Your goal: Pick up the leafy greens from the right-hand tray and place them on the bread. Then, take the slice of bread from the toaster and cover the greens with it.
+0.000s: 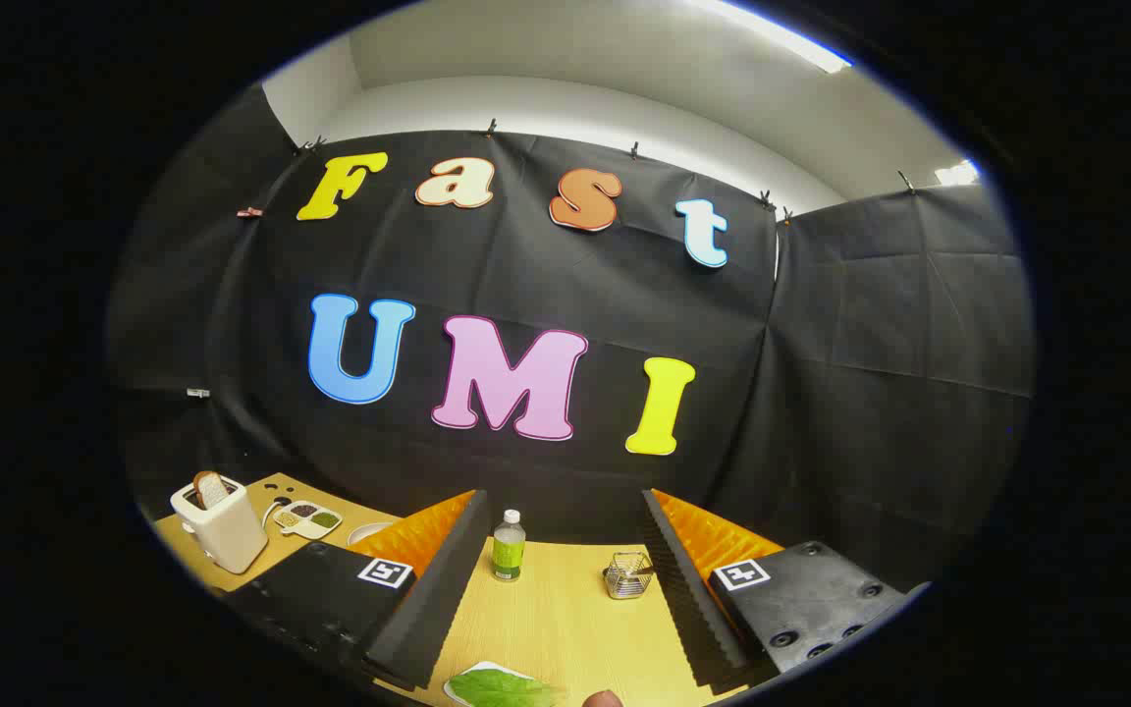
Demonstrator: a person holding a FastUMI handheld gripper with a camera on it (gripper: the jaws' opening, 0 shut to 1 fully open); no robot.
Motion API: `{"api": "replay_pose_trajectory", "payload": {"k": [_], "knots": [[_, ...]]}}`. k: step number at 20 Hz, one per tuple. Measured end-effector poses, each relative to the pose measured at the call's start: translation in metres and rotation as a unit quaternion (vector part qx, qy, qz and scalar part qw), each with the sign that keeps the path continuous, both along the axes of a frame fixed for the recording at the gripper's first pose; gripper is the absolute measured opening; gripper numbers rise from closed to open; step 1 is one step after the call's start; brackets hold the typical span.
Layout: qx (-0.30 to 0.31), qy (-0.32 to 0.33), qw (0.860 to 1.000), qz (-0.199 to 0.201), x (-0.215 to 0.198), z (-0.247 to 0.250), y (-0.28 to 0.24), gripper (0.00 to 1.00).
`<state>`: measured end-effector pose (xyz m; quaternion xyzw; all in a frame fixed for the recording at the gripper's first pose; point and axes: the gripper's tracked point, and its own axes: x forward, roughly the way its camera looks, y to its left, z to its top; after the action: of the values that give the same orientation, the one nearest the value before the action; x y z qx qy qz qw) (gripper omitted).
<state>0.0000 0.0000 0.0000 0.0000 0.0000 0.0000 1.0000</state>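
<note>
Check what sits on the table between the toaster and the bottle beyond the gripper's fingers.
In the gripper view, a small divided dish lies between the toaster and the bottle, with a white plate's rim beside it. The gripper is open.

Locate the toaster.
In the gripper view, the toaster stands on the table's far left corner, beyond the open gripper, a bread slice in its slot.
</note>
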Motion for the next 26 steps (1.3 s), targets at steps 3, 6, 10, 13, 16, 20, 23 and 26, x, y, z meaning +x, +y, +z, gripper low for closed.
{"api": "replay_pose_trajectory", "payload": {"k": [3, 6, 10, 13, 16, 20, 23, 26], "knots": [[-0.001, 0.0, 1.0, 0.001, 0.001, 0.0, 0.0, 0.95], [-0.001, 0.0, 1.0, 0.003, 0.001, -0.001, 0.001, 0.95], [0.003, 0.003, 1.0, 0.013, 0.002, -0.003, 0.006, 0.95], [-0.003, 0.006, 1.0, 0.02, 0.003, -0.006, 0.009, 0.95], [-0.007, 0.027, 0.999, 0.045, 0.005, -0.019, 0.02, 0.95], [-0.019, 0.092, 0.991, 0.094, 0.006, -0.058, 0.035, 0.95], [-0.038, 0.175, 0.975, 0.131, 0.0, -0.111, 0.046, 0.95], [-0.06, 0.268, 0.946, 0.171, -0.014, -0.172, 0.056, 0.95]]}}
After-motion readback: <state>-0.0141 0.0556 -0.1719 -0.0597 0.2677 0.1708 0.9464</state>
